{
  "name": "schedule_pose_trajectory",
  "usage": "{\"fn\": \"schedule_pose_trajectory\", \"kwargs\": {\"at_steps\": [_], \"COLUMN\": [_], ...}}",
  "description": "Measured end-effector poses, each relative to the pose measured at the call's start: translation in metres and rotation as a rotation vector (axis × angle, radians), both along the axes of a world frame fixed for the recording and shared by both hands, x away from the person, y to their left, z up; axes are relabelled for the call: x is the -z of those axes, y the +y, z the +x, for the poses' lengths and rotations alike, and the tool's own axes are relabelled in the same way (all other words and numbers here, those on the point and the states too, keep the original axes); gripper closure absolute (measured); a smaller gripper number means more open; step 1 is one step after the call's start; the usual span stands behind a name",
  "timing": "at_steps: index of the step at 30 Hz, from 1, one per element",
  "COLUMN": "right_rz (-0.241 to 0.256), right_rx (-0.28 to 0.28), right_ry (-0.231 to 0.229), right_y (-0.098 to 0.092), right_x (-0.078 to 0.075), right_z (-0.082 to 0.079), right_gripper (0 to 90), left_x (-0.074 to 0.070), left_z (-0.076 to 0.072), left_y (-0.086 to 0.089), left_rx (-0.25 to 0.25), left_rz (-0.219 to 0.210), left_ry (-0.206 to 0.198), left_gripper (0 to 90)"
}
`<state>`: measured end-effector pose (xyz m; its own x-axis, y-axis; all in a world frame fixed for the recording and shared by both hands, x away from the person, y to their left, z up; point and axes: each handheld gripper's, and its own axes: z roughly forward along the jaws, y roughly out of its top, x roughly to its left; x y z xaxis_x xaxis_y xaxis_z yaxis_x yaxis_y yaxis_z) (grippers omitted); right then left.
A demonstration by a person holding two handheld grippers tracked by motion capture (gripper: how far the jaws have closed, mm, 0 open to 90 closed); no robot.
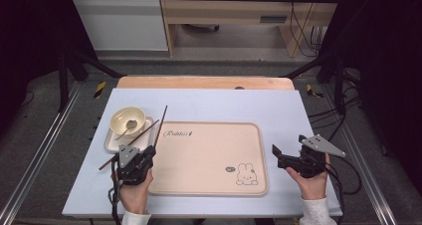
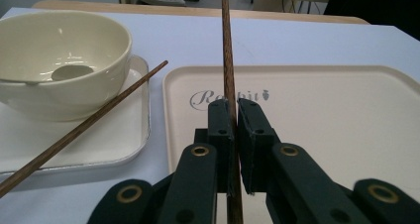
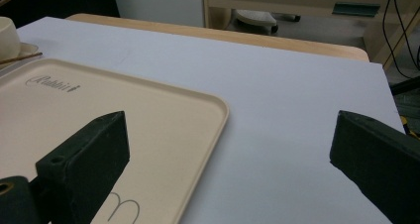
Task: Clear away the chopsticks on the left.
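One chopstick (image 2: 229,75) was pinched between the pressed-together jaws of the left gripper (image 1: 147,154), its long axis running straight ahead from them and away from the person, along the left edge of the beige tray (image 1: 209,185). Its mate, the second chopstick (image 1: 130,144), lay slanted across the small white dish (image 1: 110,144) under the bowl (image 1: 128,121), just left of the tray and nearest the same gripper. Right of the tray, the right gripper (image 1: 288,146) hovered with jaws spread wide and empty.
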<state>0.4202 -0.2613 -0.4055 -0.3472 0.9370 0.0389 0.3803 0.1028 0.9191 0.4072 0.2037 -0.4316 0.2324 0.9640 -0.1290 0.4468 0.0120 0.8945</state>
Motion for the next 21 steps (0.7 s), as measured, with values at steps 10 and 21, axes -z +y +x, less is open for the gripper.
{"fn": "schedule_pose_trajectory", "kwargs": {"at_steps": [10, 21], "right_rz": [-0.005, -0.008], "right_rx": [-0.001, -0.001], "right_ry": [0.005, 0.008], "right_y": [0.002, 0.002], "right_x": [0.001, 0.002], "right_z": [0.001, 0.001], "right_gripper": [2.2, 2.2], "left_x": [0.018, 0.036], "left_z": [0.003, 0.011], "left_y": [-0.004, -0.011], "left_rx": [-0.052, -0.084], "left_rz": [-0.018, -0.005], "left_ry": [0.037, 0.1], "left_gripper": [85.0, 85.0]}}
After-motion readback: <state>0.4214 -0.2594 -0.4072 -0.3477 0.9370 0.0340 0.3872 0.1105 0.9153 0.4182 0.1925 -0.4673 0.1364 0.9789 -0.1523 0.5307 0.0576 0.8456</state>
